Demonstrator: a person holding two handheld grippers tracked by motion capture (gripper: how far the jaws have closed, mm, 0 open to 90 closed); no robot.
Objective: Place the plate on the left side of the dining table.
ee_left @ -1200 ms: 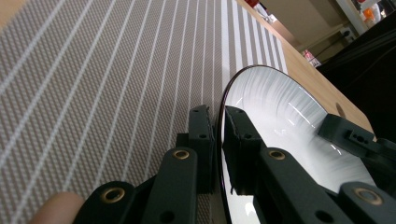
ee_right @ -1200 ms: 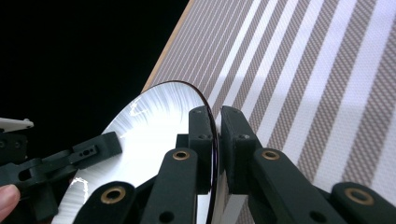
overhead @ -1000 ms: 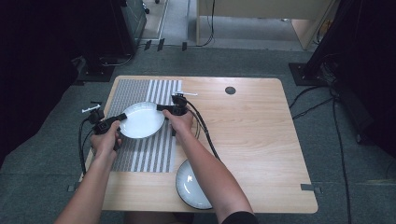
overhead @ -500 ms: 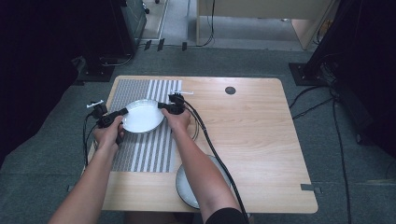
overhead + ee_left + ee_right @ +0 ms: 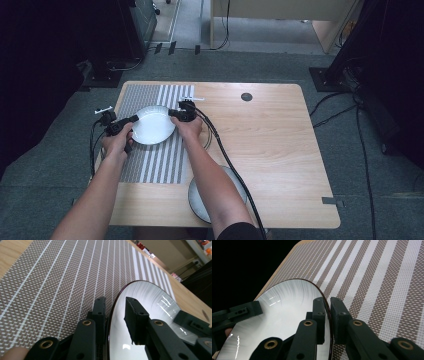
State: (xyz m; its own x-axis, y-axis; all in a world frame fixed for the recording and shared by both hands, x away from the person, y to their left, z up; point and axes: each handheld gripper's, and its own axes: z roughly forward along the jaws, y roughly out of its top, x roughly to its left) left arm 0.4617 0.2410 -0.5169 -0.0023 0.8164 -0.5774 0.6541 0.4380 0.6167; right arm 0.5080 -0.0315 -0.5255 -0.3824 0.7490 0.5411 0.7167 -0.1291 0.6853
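A white plate (image 5: 152,125) with a dark rim lies low over a brown and white striped placemat (image 5: 155,160), held between both grippers. My left gripper (image 5: 134,119) straddles the plate's left rim (image 5: 150,305). Its jaws have just been opening: the rim stays between them, close to one pad, and a clear gap separates it from the other pad (image 5: 131,315). My right gripper (image 5: 172,113) is shut on the opposite rim, its pads (image 5: 319,315) pressed on both sides of the plate (image 5: 287,307).
A second pale plate (image 5: 199,200) sits near the table's front edge, partly under the right forearm. A black round grommet (image 5: 246,96) marks the far middle of the wooden table (image 5: 280,150). Cables trail from both grippers. Grey floor surrounds the table.
Both hands and the plate shifted slightly away from the person across the placemat. The right forearm now lies more over the front plate.
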